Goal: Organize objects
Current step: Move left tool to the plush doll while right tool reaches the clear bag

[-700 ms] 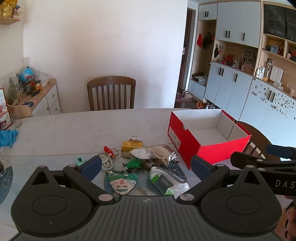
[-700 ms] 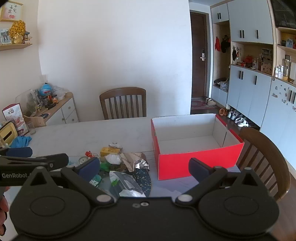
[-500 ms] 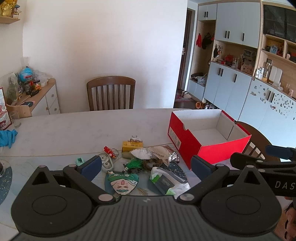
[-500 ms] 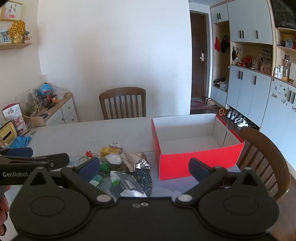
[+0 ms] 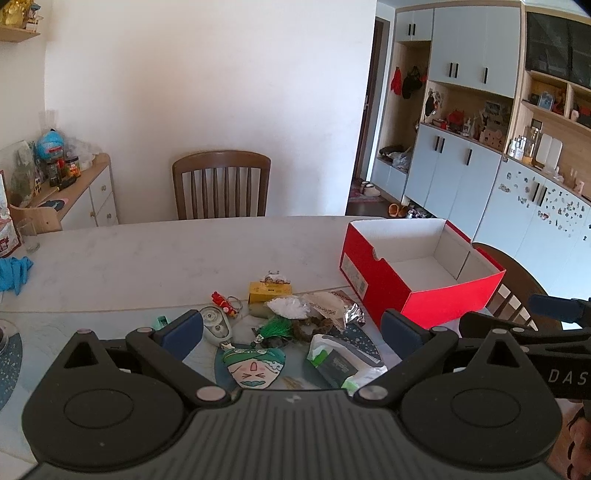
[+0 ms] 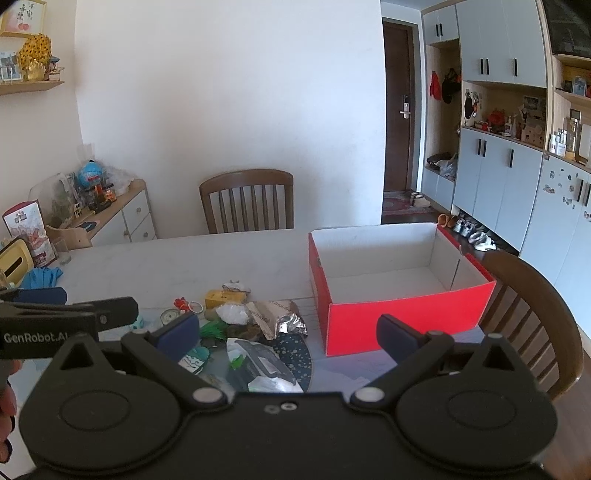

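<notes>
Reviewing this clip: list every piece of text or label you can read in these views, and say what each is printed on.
"GenRobot.A", cut off behind the right claw's body: on the left claw, right wrist view.
"DAS", cut off at the frame edge: on the right claw, left wrist view.
Foil snack wrapper: print too blurred to read.
Red box: end label too small.
Yellow packet: illegible.
Framed picture: characters unreadable.

Home dining room: marble-top table (image 5: 155, 254), wooden chair (image 5: 221, 184), pale blue cupboards (image 5: 461, 173), shoes by door (image 6: 474, 230).
</notes>
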The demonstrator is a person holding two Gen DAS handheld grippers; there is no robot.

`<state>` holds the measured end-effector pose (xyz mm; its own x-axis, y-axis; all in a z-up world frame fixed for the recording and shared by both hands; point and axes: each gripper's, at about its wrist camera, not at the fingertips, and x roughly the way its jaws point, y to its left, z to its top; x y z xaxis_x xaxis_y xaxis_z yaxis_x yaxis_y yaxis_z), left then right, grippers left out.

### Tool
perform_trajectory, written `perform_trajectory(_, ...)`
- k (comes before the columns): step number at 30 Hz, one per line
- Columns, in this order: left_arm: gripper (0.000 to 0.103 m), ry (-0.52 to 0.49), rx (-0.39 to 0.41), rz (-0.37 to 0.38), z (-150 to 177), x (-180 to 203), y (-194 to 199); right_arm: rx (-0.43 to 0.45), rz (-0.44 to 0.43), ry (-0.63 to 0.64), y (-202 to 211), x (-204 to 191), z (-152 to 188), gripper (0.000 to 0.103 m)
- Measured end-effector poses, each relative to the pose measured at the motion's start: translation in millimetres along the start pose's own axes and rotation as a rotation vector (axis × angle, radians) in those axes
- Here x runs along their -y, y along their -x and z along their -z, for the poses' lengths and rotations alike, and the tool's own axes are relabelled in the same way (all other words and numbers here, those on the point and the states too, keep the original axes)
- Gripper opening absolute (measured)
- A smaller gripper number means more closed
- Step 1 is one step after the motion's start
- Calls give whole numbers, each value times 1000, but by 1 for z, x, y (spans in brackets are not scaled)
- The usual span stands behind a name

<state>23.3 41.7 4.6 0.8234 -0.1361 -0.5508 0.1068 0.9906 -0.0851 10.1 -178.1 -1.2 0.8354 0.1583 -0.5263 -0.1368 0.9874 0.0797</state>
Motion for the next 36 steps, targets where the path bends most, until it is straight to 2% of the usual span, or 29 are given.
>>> perform_trajectory(15, 103, 20, -54, 4, 12, -30, -38, -57, -39, 30, -29, -15, 5, 101)
perform_trajectory(28, 102, 13, -209, -20, 51, -60, -117, -201, -61, 82, -97, -11, 29, 97)
perform_trajectory(32, 102, 8, -258, -22, 54, -60, -142, -236, -61, 112, -117, -10, 33, 94)
perform_trajectory(36, 101, -4, -286, -25, 59, -58, -164, -282, -65, 148, -139, -11, 40, 86)
